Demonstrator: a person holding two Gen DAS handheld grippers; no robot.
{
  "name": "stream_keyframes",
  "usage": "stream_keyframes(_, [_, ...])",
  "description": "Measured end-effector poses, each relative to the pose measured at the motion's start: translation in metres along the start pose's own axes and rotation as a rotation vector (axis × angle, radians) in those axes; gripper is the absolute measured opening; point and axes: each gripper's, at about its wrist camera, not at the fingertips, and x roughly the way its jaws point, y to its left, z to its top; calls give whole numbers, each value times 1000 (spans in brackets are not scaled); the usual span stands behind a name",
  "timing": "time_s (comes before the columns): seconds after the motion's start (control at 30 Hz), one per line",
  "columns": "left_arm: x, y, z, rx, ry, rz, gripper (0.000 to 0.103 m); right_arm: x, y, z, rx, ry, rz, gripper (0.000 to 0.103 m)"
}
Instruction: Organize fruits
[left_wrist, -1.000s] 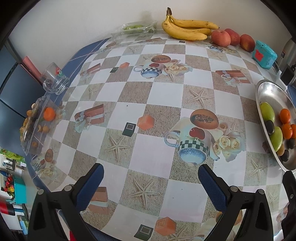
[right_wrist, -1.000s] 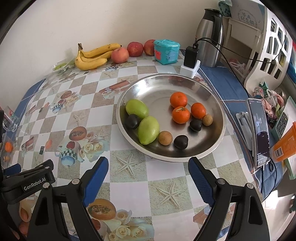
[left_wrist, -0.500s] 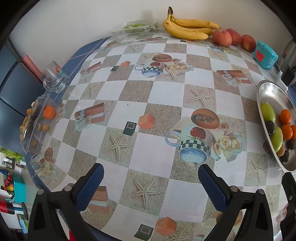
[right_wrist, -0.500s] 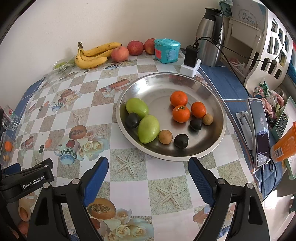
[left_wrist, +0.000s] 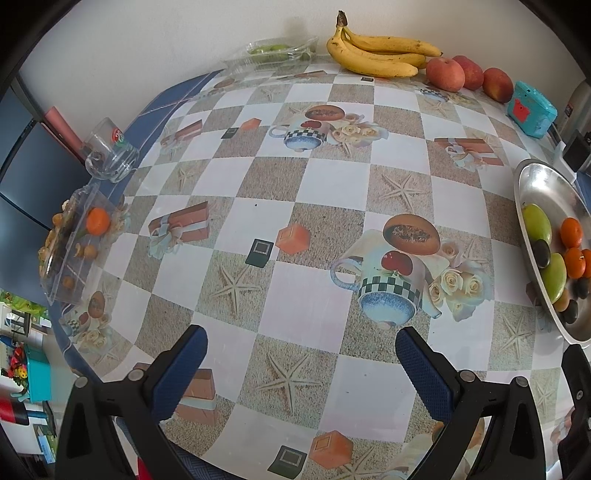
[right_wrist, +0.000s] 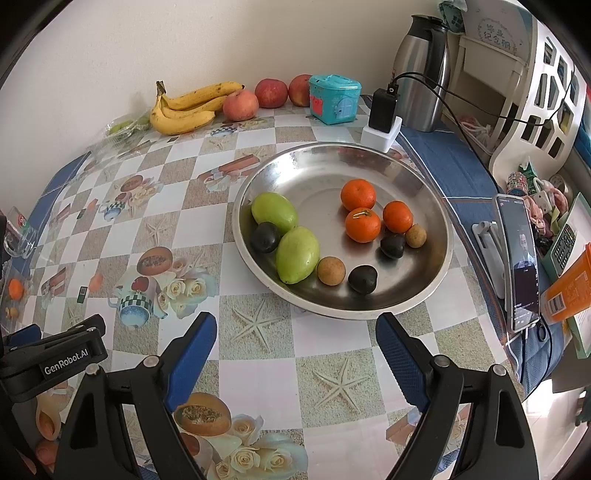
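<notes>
A round steel plate (right_wrist: 424, 184) on the patterned tablecloth holds two green mangoes (right_wrist: 297, 254), three oranges (right_wrist: 362, 224), dark plums (right_wrist: 362, 279) and small brown fruits (right_wrist: 331, 271). In the left wrist view the same plate (left_wrist: 535, 181) shows at the right edge. A banana bunch (right_wrist: 184, 109) (left_wrist: 380, 55) and three red apples (right_wrist: 241, 105) (left_wrist: 445, 74) lie along the back wall. My right gripper (right_wrist: 295, 341) hangs open just in front of the plate, nothing between its fingers. My left gripper (left_wrist: 301, 352) is open over bare cloth, holding nothing.
A clear plastic box (left_wrist: 74, 243) with an orange and small fruits sits at the left table edge, a glass mug (left_wrist: 110, 151) behind it. A teal toy box (right_wrist: 334, 98), a charger (right_wrist: 384, 110), a steel flask (right_wrist: 421, 70) and a propped phone (right_wrist: 519, 258) crowd the right side.
</notes>
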Motion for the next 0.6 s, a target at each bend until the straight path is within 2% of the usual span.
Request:
stream_keyframes(0.47, [1, 1, 0, -5, 3, 2, 103, 1, 0, 0, -8, 5, 1, 88])
stream_keyframes(0.6, [-7, 3, 0, -6, -35, 12, 103, 1, 0, 0, -8, 5, 1, 88])
